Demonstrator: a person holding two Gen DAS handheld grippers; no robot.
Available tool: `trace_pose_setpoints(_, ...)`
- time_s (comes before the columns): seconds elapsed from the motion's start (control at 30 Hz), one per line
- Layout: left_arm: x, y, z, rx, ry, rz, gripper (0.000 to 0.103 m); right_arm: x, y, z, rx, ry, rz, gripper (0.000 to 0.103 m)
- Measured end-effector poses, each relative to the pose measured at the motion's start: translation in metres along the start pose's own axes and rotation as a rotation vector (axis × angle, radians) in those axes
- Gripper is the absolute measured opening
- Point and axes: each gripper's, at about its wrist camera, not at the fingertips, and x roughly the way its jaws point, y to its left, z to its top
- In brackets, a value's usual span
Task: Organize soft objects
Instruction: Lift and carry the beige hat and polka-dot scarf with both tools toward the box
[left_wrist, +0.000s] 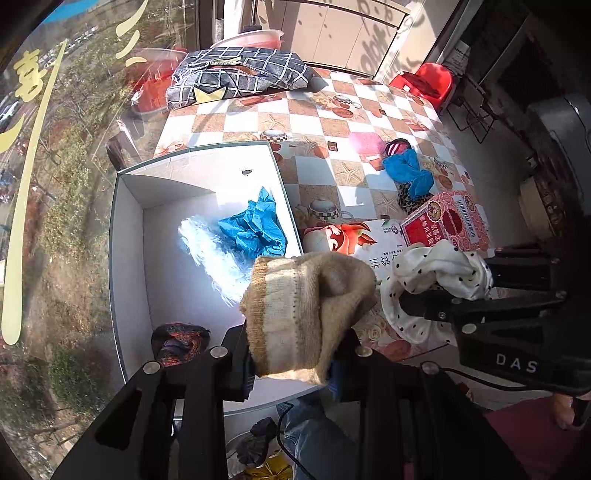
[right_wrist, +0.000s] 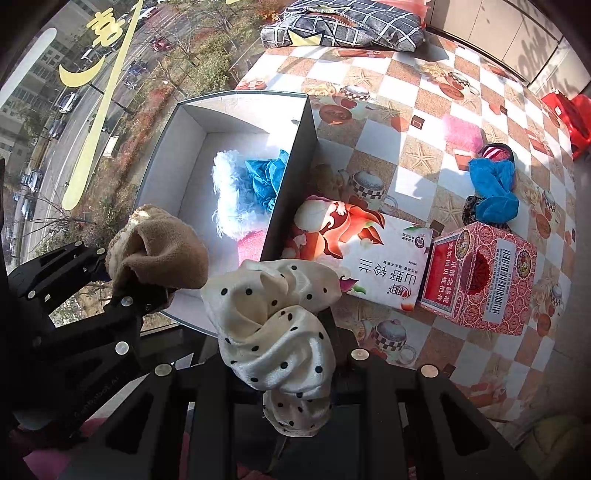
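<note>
Left gripper (left_wrist: 291, 354) fingertips behind beige sock (left_wrist: 306, 314)

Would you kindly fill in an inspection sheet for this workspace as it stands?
Surface: table under a checked cloth with teapot prints.
Job's things: white box holds blue cloth, white fluffy piece and a dark patterned piece; blue sock and pink pad lie on the table.
Clutter: red carton, printed pack, checked cushion.
Grippers: left tongs shut on tan sock; right tongs shut on dotted cloth.
Cables: black lead under the left tongs.
Surroundings: window onto a street, red stool.
</note>
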Motion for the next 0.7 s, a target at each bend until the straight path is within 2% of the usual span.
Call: trace_pose_setpoints(0.7,-0.01,0.035,-0.017,-0.152,-0.027,0.046,0.033,0.011,0.035,0.016,-0.145,0.047,0.0,0.023)
